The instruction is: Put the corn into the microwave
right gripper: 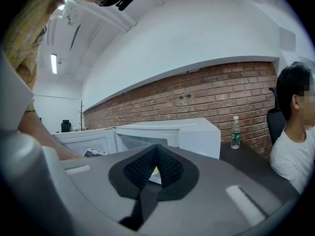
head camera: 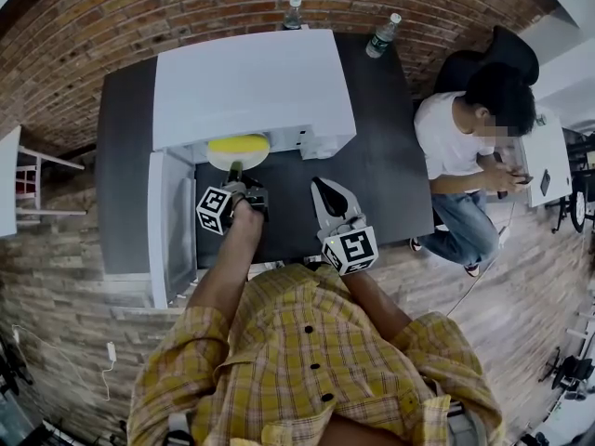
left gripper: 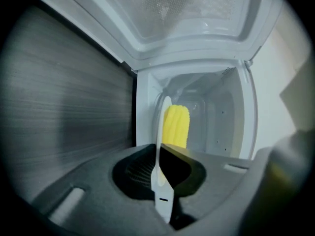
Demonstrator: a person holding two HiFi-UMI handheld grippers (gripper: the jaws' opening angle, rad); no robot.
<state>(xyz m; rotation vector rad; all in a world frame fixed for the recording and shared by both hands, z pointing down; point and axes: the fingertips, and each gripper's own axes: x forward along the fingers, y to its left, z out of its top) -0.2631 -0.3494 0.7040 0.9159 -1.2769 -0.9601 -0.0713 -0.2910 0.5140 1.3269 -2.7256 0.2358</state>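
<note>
A yellow corn cob (head camera: 238,143) lies on a small white plate (head camera: 219,159) at the mouth of the white microwave (head camera: 251,82), whose door (head camera: 171,221) hangs open to the left. My left gripper (head camera: 235,171) is shut on the plate's near rim. In the left gripper view the plate (left gripper: 159,141) shows edge-on between the jaws of the left gripper (left gripper: 160,154), with the corn (left gripper: 176,126) beyond and the microwave cavity (left gripper: 216,117) behind it. My right gripper (head camera: 320,186) hovers over the dark table (head camera: 390,165), shut and empty, just right of the microwave front.
Two water bottles (head camera: 294,12) (head camera: 382,35) stand at the table's back edge by the brick wall. A seated person (head camera: 465,147) is just past the table's right end. A white table (head camera: 9,184) stands at far left.
</note>
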